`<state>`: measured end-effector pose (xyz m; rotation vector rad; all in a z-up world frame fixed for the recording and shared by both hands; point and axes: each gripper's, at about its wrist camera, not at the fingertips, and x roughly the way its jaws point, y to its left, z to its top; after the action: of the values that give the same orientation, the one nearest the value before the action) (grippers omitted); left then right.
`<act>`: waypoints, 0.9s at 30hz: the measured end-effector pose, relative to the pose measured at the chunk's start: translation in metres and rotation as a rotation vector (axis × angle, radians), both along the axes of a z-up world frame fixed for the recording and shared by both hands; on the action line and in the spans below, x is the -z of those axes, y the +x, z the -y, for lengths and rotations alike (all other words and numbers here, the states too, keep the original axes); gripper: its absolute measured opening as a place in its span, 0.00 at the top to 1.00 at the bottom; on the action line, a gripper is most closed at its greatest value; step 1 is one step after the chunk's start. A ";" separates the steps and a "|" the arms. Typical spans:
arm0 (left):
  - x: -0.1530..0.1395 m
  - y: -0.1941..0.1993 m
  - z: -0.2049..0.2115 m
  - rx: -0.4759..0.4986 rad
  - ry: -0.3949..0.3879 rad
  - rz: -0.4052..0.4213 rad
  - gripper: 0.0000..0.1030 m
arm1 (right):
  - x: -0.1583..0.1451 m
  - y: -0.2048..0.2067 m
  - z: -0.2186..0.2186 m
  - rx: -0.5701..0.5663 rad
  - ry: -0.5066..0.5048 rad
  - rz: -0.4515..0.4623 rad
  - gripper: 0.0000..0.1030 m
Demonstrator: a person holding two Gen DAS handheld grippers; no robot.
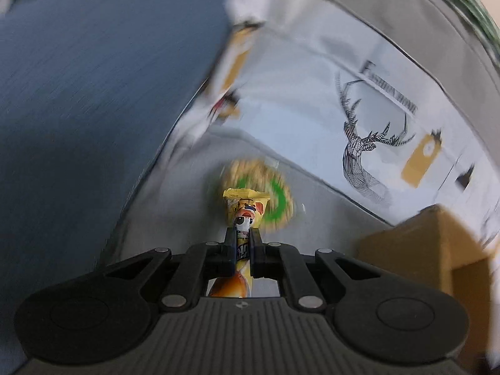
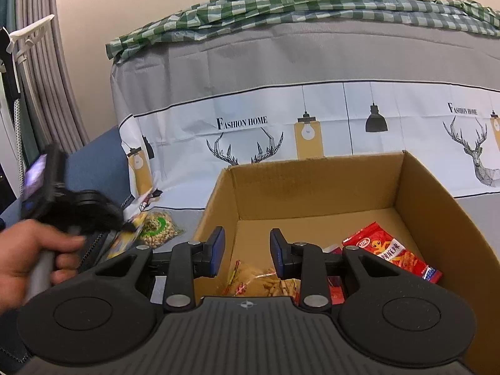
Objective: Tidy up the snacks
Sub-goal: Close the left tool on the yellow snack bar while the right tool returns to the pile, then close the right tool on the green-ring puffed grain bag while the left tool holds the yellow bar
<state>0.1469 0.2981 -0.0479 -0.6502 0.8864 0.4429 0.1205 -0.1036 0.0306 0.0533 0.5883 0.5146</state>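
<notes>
One yellow snack packet [image 1: 243,215] clamped in left jaws, lengthwise along them; right jaws narrow, empty

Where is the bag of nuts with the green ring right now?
The bag of nuts lies on the grey cloth left of the cardboard box in the right wrist view; in the left wrist view it sits just behind the yellow snack packet that the left hand-held gripper clamps.

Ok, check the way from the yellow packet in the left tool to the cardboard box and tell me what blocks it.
Nothing visible blocks it. The left tool is shut on the yellow snack packet, just left of the cardboard box. The box top is open. The right tool hangs open over the box's near edge, so steer past it.
</notes>
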 end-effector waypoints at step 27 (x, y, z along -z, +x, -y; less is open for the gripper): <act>0.048 -0.060 -0.002 -0.093 -0.235 -0.159 0.88 | -0.010 -0.022 -0.020 -0.063 0.024 -0.007 0.52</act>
<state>0.0873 0.2998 -0.0960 -0.8835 1.0723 0.4830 0.0988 -0.0838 0.0410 0.0595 0.5921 0.5827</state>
